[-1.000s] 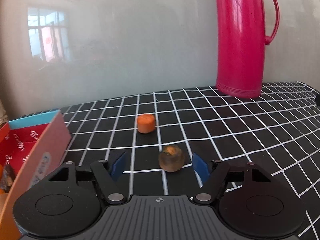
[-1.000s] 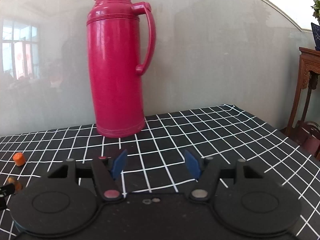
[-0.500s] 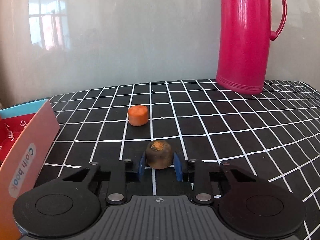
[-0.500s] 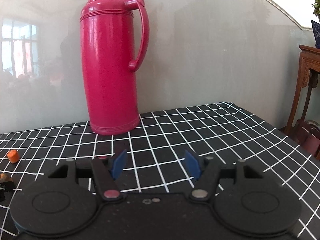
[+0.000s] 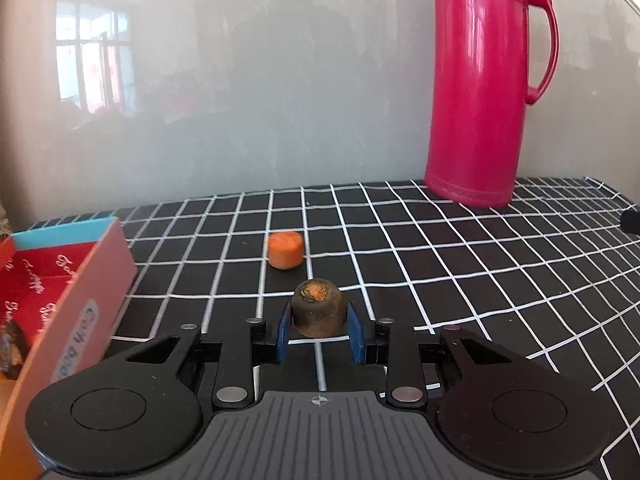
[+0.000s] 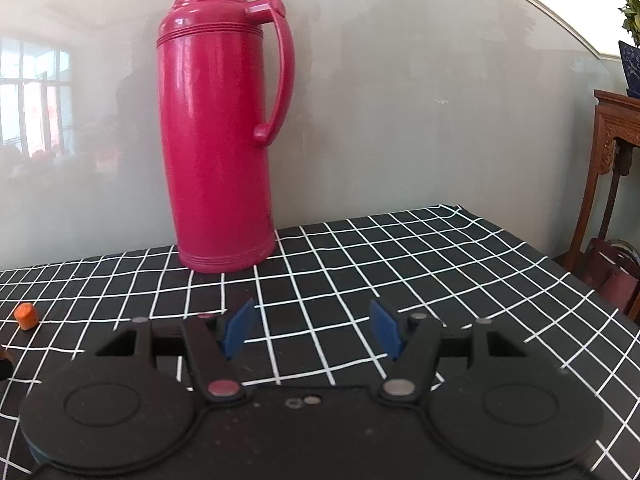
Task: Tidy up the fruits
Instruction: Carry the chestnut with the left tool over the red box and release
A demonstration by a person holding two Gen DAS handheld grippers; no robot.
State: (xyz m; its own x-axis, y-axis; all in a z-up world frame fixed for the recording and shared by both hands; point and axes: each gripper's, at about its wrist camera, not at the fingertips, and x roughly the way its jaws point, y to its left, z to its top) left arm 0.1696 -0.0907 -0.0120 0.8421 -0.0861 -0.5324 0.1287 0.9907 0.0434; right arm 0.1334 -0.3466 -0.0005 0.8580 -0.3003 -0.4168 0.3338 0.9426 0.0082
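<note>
Left wrist view: left gripper (image 5: 319, 334) jaws pinched narrow on brown chunk (image 5: 318, 313), both blue pads pressing its sides; chunk sits just above checked cloth (image 5: 460, 264), can't tell if fully lifted. Landmark = red box (image 5: 68, 280). Brown chunk is right of box, near it. Orange chunk (image 5: 285, 249) lies on cloth right of box too, a bit further back, just beyond the held piece, not touching it. Pink thermos (image 5: 480, 96) stands far right of box, at back by wall. Step, by my read: grasp done, carry into box comes next. Next move needs lift clear of cloth, swing left over box rim, release inside; rim is high so piece must clear it. Writing: box side label reads sth like "Cash book", partly warped; script on red liner not legible.

Right wrist view: right gripper (image 6: 310, 330) jaws half-wide, nothing btw them, hovering over cloth. Box not in view here. Thermos dead ahead, orange chunk (image 6: 26, 316) far left on cloth. No readable text on thermos.
</note>
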